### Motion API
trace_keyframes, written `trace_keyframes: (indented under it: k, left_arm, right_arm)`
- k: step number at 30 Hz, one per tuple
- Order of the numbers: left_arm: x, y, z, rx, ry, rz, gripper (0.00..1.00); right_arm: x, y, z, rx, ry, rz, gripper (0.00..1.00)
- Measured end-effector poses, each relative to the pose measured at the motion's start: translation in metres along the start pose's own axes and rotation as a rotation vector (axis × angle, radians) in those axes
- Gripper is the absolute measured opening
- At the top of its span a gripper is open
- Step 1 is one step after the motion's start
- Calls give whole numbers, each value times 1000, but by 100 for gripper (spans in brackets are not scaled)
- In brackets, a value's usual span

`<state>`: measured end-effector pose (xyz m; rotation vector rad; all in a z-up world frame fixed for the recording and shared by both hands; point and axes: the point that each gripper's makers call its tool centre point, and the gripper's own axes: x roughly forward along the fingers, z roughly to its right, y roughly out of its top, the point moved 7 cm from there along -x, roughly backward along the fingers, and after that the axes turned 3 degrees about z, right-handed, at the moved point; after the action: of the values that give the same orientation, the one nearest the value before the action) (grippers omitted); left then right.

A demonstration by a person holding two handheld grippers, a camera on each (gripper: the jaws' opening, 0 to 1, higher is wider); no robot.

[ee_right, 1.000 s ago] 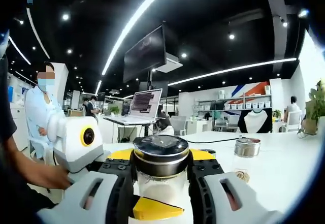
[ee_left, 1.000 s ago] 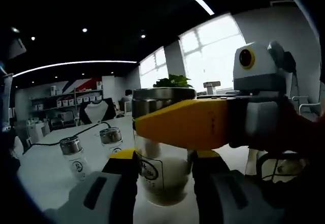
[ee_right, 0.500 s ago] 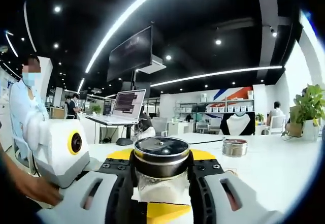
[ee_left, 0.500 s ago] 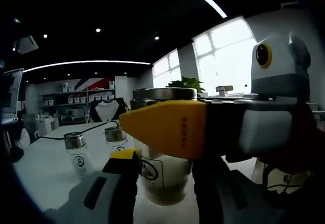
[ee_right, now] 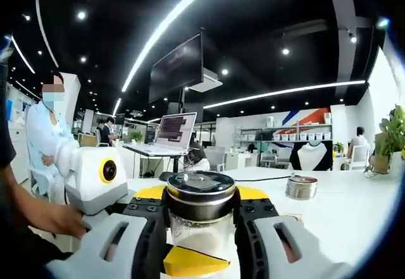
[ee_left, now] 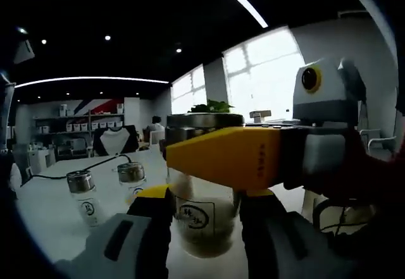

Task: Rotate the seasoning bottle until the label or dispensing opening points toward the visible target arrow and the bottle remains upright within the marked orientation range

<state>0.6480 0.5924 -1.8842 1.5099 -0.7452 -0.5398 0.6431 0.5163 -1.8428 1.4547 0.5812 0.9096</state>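
Note:
The seasoning bottle [ee_left: 204, 225] is a clear glass jar with a metal lid, pale powder inside and a square label facing the left gripper view. It stands upright on the white table [ee_left: 44, 222]. My left gripper [ee_left: 204, 198] is shut on its lower body, black jaws on either side. My right gripper [ee_right: 201, 198] is shut on the bottle's neck just under the lid [ee_right: 200, 187]. One of its yellow fingers [ee_left: 221, 159] crosses the left gripper view from the right. A yellow fingertip [ee_right: 190, 261] of the left gripper shows low in the right gripper view.
Two small metal-capped bottles [ee_left: 83, 193] [ee_left: 131, 178] stand on the table to the left, with a black cable behind them. Another capped bottle [ee_right: 301, 188] is at the right. A person's hand [ee_right: 57, 219] holds the left gripper. A laptop [ee_right: 174, 133] stands further back.
The bottle's label has turned slightly toward the middle of the left gripper view. Both cameras swung a little and back. Both grippers stay closed on the bottle.

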Motion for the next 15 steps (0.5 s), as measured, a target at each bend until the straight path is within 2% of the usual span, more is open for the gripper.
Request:
trace_keyframes:
  k: [4,6,15]
  left_arm:
    - [-2,2,2,-11,-63,8,44]
    - [-3,1,4,-28,-122,7,44]
    - [-7,-1,8,-54,-211,6,44]
  right_arm:
    - [-4,2,2,37,82,11,38]
    - [-6,1,3,41,113,4,38]
    - [-12,0,-1,73,223,28,38]
